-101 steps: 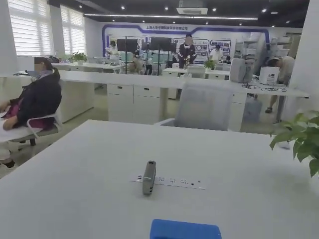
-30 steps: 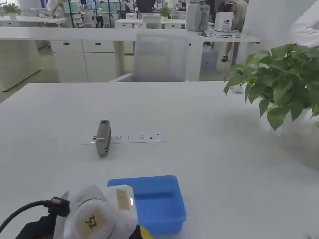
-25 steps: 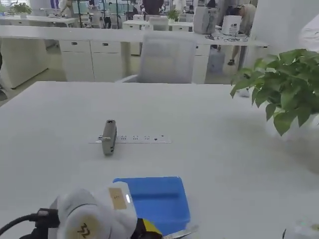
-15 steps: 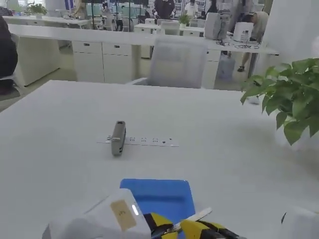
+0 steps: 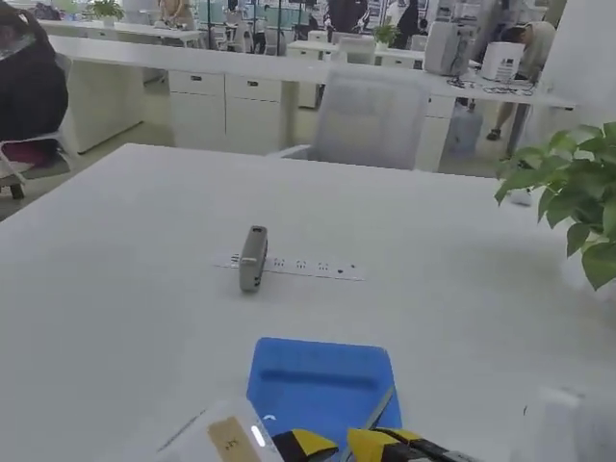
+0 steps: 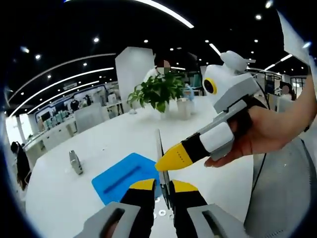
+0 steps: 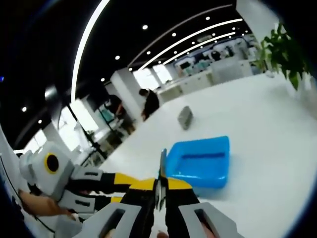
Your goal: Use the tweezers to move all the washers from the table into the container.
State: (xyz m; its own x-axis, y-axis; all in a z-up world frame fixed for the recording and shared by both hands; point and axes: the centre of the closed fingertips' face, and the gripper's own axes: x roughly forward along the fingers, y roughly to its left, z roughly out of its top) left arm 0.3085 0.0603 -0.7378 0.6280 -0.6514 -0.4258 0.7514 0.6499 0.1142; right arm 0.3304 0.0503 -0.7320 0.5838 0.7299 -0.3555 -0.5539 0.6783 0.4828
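Note:
A blue container [image 5: 320, 380] lies on the white table [image 5: 125, 289], also seen in the left gripper view [image 6: 121, 176] and the right gripper view [image 7: 200, 161]. Slim metal tweezers [image 6: 160, 158] stand between the jaws of my left gripper [image 6: 163, 186], which is shut on them. My right gripper [image 7: 161, 186] is shut on the same tweezers [image 7: 162, 166], and its yellow tip [image 6: 176, 156] meets them from the right. The left gripper [image 7: 124, 179] reaches in from the left. Small washers [image 6: 162, 213] lie on the table below. In the head view the tweezers [image 5: 377, 412] point over the container's near edge.
A grey adapter [image 5: 253, 258] sits in a white power strip [image 5: 313, 267] beyond the container. A potted plant [image 5: 577, 188] stands at the right edge. An office chair [image 5: 371, 120] is behind the table. A person's hand [image 6: 267, 131] holds the right gripper.
The head camera has swung right and down. The grippers' yellow tips and the tweezers have risen into the bottom of the head view, close to the container's near edge.

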